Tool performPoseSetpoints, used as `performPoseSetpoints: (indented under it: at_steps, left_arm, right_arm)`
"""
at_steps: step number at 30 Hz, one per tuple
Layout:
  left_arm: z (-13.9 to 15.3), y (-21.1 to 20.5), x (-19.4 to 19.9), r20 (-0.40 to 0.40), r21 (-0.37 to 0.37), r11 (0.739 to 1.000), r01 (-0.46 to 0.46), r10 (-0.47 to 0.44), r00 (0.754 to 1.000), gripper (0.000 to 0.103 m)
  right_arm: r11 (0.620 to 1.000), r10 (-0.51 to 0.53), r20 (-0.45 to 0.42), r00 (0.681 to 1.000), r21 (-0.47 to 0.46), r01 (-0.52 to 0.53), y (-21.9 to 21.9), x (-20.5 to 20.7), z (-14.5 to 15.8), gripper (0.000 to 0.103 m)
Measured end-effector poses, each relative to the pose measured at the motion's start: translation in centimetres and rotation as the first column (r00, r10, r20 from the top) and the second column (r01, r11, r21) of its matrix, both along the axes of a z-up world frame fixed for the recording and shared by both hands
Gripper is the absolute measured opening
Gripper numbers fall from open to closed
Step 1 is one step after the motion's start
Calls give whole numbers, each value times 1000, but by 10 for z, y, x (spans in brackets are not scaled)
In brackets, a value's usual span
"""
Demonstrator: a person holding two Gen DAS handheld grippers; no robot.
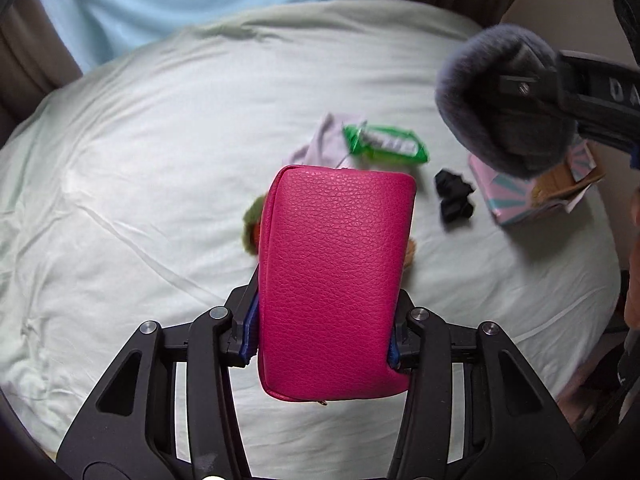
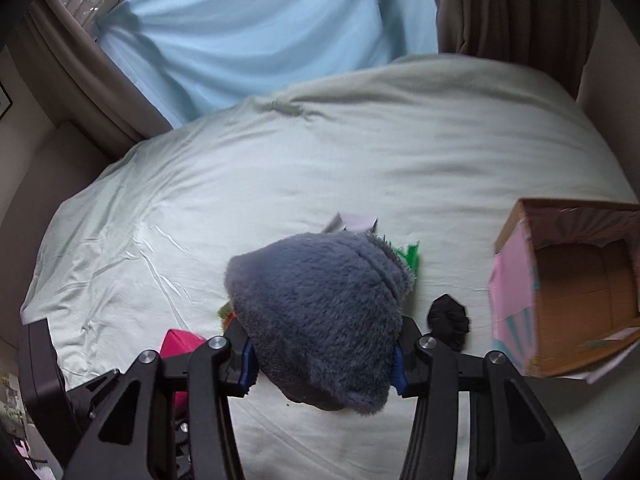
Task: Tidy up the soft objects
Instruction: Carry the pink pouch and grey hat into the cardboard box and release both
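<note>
Left wrist view: left gripper (image 1: 326, 344) fingers clamp a pink pouch (image 1: 334, 280); right gripper (image 2: 322, 360) fingers clamp a grey plush (image 2: 320, 312); the box (image 2: 516, 280) looks empty, and several things remain on the bed (image 2: 240, 184).

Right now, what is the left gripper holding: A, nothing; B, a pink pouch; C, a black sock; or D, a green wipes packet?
B: the pink pouch sits clamped between the jaws of the left gripper, lifted above the bed.
</note>
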State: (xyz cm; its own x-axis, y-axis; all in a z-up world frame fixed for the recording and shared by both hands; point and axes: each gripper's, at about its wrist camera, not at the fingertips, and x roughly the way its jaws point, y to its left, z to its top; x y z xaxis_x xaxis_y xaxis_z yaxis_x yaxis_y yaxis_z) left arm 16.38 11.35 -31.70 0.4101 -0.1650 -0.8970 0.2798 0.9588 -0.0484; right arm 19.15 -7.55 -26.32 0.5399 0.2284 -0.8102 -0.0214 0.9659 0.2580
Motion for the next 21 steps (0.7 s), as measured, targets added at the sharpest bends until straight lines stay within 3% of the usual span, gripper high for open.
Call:
performPoseSetpoints:
  at_steps: [7,12,16,21]
  left_arm:
    - [76,-46,7,72,-59,997,42,-37,997,43]
    - [121,-97,12,119,-88,994,57,-46,992,43]
    - [143,-152,13,129,-115,992,53,-38,991,43]
    - [146,-225,18,102,-127,991,42,-29,994,43]
  right_arm:
    - [997,-79,75,994,-3,79,-44,-27,67,46]
    - [991,-128,97,987,-12,130,-92,-39,93,46]
    - [989,-142,103,984,-32,146,-141,-45,107,46]
    - [990,-126,79,989,-59,131,-201,-48,107,46]
